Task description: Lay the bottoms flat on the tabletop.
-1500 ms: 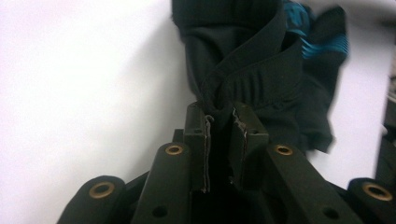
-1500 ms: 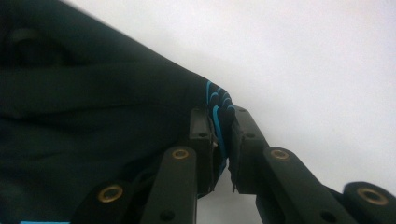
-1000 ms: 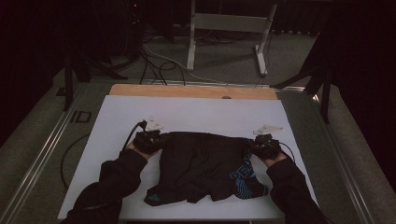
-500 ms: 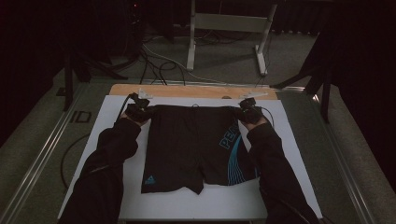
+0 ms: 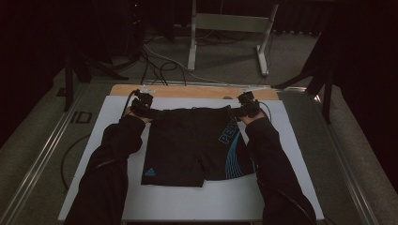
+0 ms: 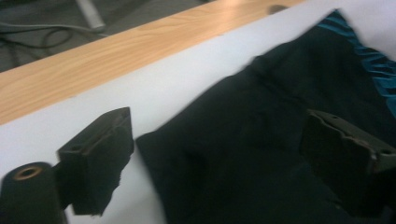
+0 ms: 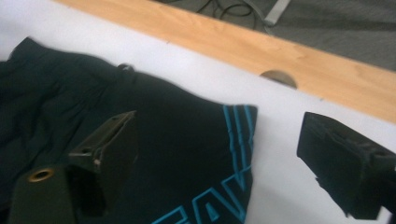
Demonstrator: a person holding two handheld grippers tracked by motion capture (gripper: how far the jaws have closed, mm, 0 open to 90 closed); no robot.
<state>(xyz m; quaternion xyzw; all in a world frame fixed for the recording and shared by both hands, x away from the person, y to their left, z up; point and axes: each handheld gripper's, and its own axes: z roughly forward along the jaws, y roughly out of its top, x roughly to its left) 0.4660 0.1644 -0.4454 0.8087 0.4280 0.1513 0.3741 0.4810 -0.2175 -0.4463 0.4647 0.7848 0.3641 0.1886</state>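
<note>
Letting go, both grippers have just been opening: the left gripper (image 5: 142, 104) and the right gripper (image 5: 247, 105) stand released, each waistband corner of the black shorts (image 5: 195, 143) lying loose between its jaws, pulled flat on the white board (image 5: 300, 154). Spreading looks finished.

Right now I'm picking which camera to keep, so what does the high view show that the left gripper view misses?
The high view alone takes in both sleeves, both shorts legs, the floor cables and the metal stand. The left gripper view alone gives a close look at the left gripper, jaws open over a waistband corner. Both show the black shorts with blue trim, the white table and its wooden edge.
</note>
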